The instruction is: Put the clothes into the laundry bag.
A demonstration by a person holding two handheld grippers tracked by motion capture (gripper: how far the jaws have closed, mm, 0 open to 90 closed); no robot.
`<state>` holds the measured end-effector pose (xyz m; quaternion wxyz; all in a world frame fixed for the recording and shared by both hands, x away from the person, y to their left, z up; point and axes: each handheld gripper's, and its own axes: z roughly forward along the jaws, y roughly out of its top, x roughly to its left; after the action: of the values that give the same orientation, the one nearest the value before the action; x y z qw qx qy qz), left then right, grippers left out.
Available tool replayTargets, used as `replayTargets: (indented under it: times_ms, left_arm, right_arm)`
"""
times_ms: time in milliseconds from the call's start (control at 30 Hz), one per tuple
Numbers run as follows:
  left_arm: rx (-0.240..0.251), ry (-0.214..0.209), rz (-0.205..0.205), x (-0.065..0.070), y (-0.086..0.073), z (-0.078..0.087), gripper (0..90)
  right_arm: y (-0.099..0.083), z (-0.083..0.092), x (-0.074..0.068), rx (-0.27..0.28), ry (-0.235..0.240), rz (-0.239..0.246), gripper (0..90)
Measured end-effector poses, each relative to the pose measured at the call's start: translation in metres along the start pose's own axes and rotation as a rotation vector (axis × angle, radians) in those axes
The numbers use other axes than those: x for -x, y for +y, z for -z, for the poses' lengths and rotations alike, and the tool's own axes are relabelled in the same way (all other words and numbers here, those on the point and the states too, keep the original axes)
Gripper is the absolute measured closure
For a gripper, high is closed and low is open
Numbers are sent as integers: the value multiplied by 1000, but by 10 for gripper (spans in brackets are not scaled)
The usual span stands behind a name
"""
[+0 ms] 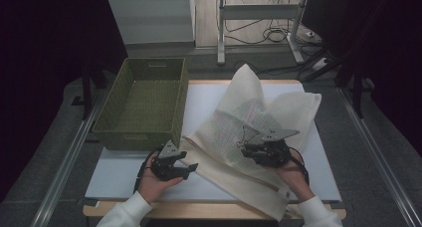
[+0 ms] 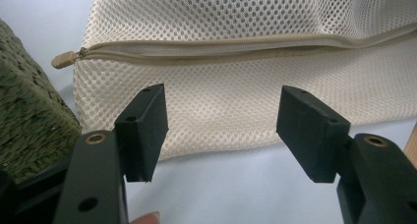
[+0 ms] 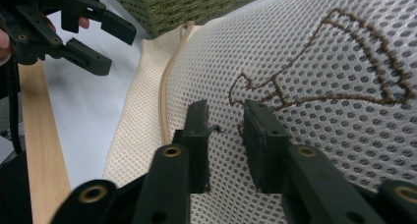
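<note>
- Scene: a cream mesh bag (image 1: 249, 132) lies on the white surface (image 1: 209, 100), filling the centre and right of the high view; a green woven basket (image 1: 144, 105) stands at the upper left, just beside the bag's left edge, and is empty.
- Progress, as judged: the work appears to be handling the bag, perhaps folding it or moving it to the basket. Nothing is in the basket yet, the bag is crumpled with one corner raised toward the top centre of the frame, and neither gripper holds it; most of the job seems left.
- Left gripper (image 1: 186, 168): at the lower left of the high view, at the bag's lower-left edge. In the left gripper view its jaws stand wide apart with nothing between them, aimed at the mesh just below the zip (image 2: 246, 42).
- Right gripper (image 3: 223, 130): at the lower centre-right of the high view, over the bag. In the right gripper view its jaws stand slightly apart, close over the mesh beside the brown stitched motif (image 3: 339, 62); no fabric is pinched between them, as far as can be told.
- Orientation: the bag's long axis runs diagonally in the high view, from the lower right of the frame up toward the top centre. The zip pull (image 2: 64, 60) sits at the end nearest the basket, and the closed zip runs along the bag's lower-left border.
</note>
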<state>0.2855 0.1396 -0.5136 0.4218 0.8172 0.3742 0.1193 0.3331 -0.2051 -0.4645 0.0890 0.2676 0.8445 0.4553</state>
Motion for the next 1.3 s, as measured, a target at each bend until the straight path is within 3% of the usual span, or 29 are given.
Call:
replayTargets:
  times_ms: [433, 667, 867, 1033, 1300]
  left_arm:
    - [4, -6, -1, -2, 1, -1, 351]
    - [20, -1, 1, -3, 6, -1, 348]
    - [34, 9, 0, -1, 4, 4, 338]
    - [55, 44, -4, -2, -2, 18, 326]
    - [77, 85, 16, -10, -13, 35, 303]
  right_arm:
    - [-4, -2, -5, 42, -16, 20, 527]
    - [-10, 4, -5, 59, -51, 8, 450]
    - [-19, 22, -5, 93, -121, -16, 389]
    - [-36, 41, -1, 126, -180, -56, 360]
    - [-70, 61, 12, 110, -275, -108, 328]
